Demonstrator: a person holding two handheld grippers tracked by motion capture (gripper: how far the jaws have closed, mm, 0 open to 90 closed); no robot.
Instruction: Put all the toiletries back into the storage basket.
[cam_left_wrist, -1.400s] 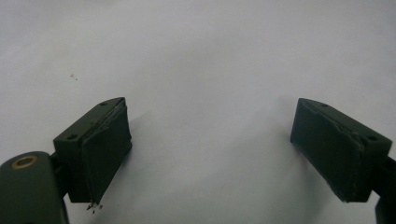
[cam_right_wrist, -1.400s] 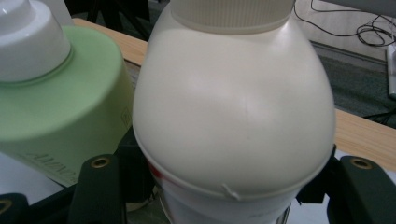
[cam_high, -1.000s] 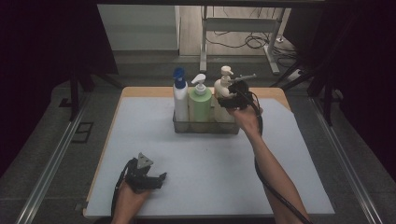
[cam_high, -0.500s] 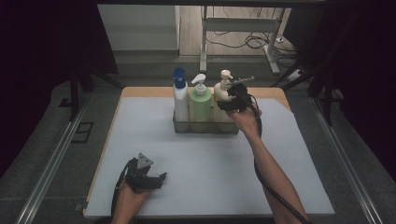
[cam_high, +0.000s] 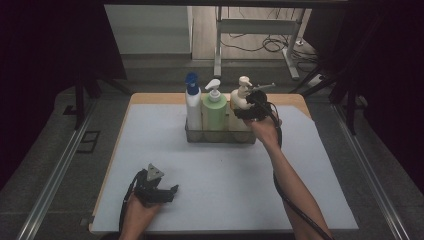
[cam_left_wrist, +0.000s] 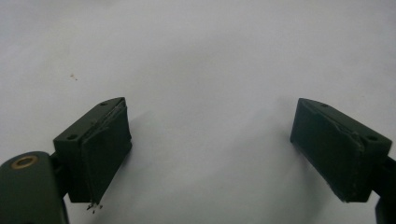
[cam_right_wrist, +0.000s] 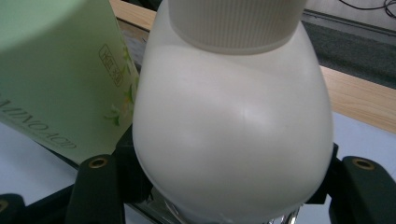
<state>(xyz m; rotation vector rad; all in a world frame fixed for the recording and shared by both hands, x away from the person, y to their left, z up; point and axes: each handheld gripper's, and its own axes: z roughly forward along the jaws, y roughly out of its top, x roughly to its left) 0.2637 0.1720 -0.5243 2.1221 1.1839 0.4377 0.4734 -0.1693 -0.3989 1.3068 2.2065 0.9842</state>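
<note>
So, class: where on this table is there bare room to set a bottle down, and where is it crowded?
Free: the white mat between the wire basket and the left gripper, and left of the basket. Crowded: the basket, where three bottles stand and the right gripper clasps the cream bottle.

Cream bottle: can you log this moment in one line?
right gripper: shut on cream bottle | bottle: in rack beside green bottle | left gripper: open, nothing between jaws, over mat

Cream pump bottle (cam_high: 240, 107): rounded shoulders, ribbed collar, upright at right end of wire caddy (cam_high: 220, 136), touching green pump bottle (cam_high: 214, 111).
</note>
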